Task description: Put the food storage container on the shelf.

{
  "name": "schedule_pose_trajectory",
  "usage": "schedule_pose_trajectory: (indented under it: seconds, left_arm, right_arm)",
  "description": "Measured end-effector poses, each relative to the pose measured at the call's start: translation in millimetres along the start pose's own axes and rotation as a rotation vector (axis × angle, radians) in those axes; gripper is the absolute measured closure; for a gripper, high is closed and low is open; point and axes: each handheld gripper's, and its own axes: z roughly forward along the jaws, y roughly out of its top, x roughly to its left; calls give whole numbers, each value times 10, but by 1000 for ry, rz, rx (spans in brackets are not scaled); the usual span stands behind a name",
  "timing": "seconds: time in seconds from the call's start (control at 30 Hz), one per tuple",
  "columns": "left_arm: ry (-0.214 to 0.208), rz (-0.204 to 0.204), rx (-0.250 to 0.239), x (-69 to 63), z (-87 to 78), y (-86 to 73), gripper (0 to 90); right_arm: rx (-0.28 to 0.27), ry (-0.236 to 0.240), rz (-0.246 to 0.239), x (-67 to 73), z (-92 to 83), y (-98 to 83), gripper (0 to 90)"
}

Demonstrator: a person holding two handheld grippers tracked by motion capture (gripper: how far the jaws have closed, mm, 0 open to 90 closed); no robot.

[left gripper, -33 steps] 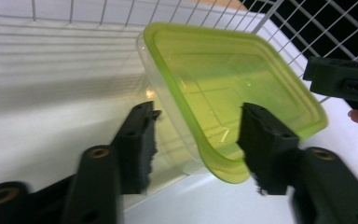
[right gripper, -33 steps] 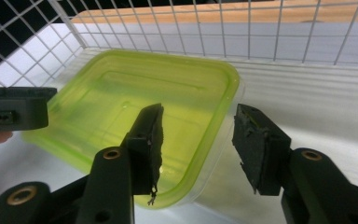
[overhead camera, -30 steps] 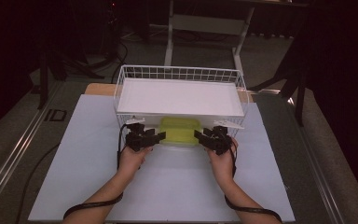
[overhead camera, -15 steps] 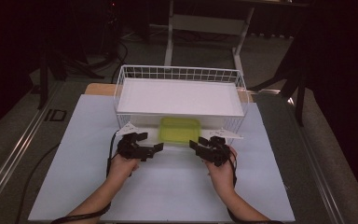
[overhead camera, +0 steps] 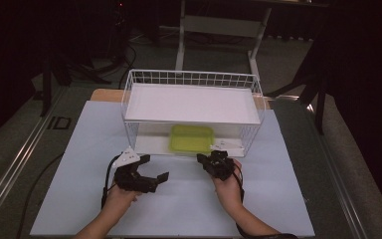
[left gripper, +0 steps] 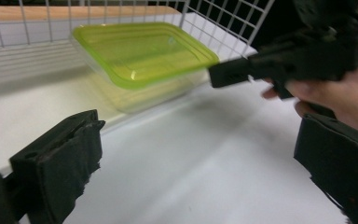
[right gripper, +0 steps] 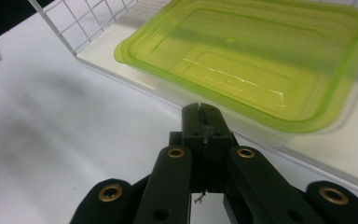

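Green and translucent, the lidded container sits on the lower shelf of the white wire rack, at the near edge of that shelf and about midway between left and right. The rack stands toward the far side of the white sheet that covers the table.

The left claw is over the sheet, near and left of the container and well apart from it. Its jaws have just been opening and now stand wide, with nothing between them; in the left gripper view the two black pads frame bare white sheet, with the container beyond them.

The right claw is just in front of the container, at its near right corner. Its jaws have just been closing and are now pressed together on nothing; in the right gripper view the closed tips point at the container's clear lower wall just below the green lid. Whether they touch it I cannot tell.
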Motion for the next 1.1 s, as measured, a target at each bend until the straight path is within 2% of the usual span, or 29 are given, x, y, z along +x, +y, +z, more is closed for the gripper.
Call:
schedule_pose_trajectory:
  seconds: [0.1, 0.17, 0.27, 0.4, 0.47, 0.77, 0.97, 1.1]
  left_arm:
    - [25, 43, 11, -54, -44, -51, 16]
    - [34, 42, 9, -60, -55, -88, 16]
    - [47, 63, 8, -53, -46, -145, 16]
    - [65, 58, 31, -4, 1, -218, 16]
    - [60, 43, 37, 22, 20, -245, 16]
    - [68, 49, 35, 64, 17, -271, 16]
    - [70, 38, 33, 84, 12, -279, 16]
    - [67, 49, 33, 88, 19, -285, 16]
  right_arm:
    - [7, 0, 12, -3, 55, -1, 900]
    - [10, -3, 26, -19, 94, -5, 900]
    - [18, -10, 38, -39, 165, -12, 900]
    - [30, -27, 26, -40, 260, -12, 900]
    - [29, -30, 36, -52, 299, -2, 900]
    - [17, -40, 49, -67, 481, 95, 900]
    - [0, -56, 38, -72, 559, 146, 900]
    - [-13, -69, 42, -95, 627, 201, 900]
